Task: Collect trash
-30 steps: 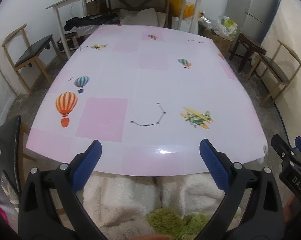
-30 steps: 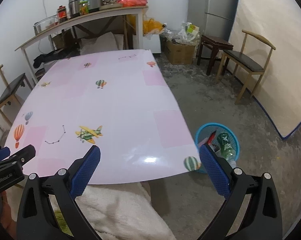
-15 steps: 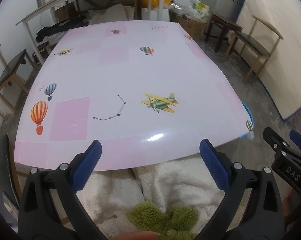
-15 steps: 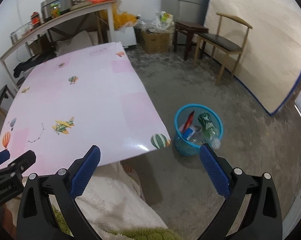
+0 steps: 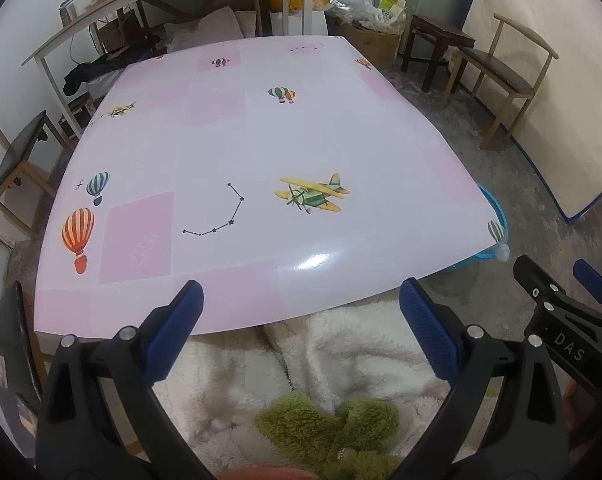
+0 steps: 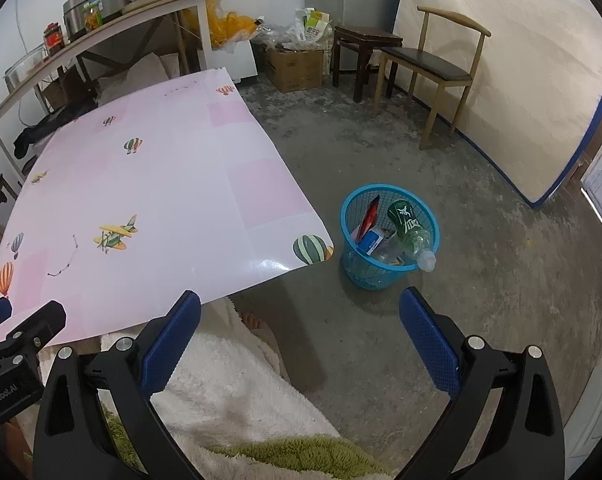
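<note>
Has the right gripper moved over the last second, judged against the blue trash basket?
Yes. The right gripper swung rightward, away from the table: the blue trash basket shifted from the view's right side toward its centre.

Both tools are built alike: black plastic arms shaped like clamp handles, each with elongated cut-out slots and silver screw heads near the joints. The left gripper point(image 5: 301, 320) carries blue pads point(image 5: 429, 336) with a fine diamond-grid texture, and so does the right gripper point(image 6: 301, 328). The right one bears white lettering reading "DAS" on its black side; the left one reads "GenRobot.AI". The person wears a fluffy white fleece robe point(image 5: 341, 344) with shaggy green trim point(image 5: 325, 428).
</note>
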